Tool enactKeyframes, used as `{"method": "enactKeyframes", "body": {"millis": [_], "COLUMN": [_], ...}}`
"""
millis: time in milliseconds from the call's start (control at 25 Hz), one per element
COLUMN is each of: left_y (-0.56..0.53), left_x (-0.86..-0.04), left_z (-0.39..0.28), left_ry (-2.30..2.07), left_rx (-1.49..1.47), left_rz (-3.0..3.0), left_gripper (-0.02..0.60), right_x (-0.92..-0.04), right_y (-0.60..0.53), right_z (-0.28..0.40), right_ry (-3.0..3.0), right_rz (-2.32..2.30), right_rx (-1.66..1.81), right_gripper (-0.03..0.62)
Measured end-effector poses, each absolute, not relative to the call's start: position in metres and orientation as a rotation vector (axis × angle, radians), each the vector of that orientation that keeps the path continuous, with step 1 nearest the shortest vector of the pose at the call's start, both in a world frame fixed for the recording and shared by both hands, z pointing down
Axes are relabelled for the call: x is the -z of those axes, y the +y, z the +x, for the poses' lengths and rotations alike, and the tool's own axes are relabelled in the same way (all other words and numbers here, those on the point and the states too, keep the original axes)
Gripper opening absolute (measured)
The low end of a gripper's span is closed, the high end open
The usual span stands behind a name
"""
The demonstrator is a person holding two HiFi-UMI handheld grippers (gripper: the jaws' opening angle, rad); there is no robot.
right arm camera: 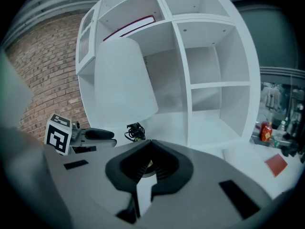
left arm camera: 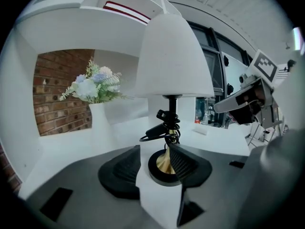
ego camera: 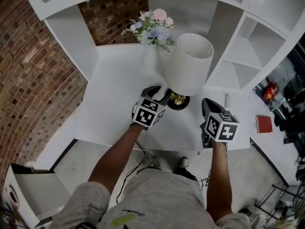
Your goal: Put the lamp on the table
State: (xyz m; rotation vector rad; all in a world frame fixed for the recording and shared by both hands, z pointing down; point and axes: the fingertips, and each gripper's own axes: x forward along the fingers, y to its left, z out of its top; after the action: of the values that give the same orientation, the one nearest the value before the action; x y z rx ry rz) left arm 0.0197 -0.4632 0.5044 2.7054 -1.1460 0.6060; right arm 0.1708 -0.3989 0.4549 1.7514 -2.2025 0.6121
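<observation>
Lamp (ego camera: 190, 63) stands upright on the tabletop (ego camera: 119, 89) at centre frame, left gripper (left arm camera: 153, 151) jaws apart at its base, right gripper (right arm camera: 149, 147) closed on nothing.

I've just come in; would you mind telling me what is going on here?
A person holds a two-jaw gripper in each hand at a white table in front of shelves. The lamp stands upright on the table, near a vase of flowers. The left gripper has its jaws apart close by the lamp's base, not clamped on it. The right gripper, jaws together and empty, hangs alongside.
</observation>
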Motion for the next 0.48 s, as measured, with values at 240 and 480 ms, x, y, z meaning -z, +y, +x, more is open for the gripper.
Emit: {"method": "enactKeyframes", "body": {"millis": [240,480], "left_y": [-0.467,-0.472], "left_x": [-0.484,-0.448], "left_z": [-0.005,-0.026], "left_ry": [-1.284,-1.435], "left_rx": [-0.595,-0.561], "left_rz": [2.642,2.597], "left_gripper": [0.181,0.169], "right_x": [-0.444,-0.43], "right_y": [-0.413,-0.425], "right_z": [0.174,0.179], "right_ry": [-2.26,-2.308], "right_rz": [1.696,1.643], "right_rx": [-0.574,-0.52], "right_gripper": [0.005,0.005]}}
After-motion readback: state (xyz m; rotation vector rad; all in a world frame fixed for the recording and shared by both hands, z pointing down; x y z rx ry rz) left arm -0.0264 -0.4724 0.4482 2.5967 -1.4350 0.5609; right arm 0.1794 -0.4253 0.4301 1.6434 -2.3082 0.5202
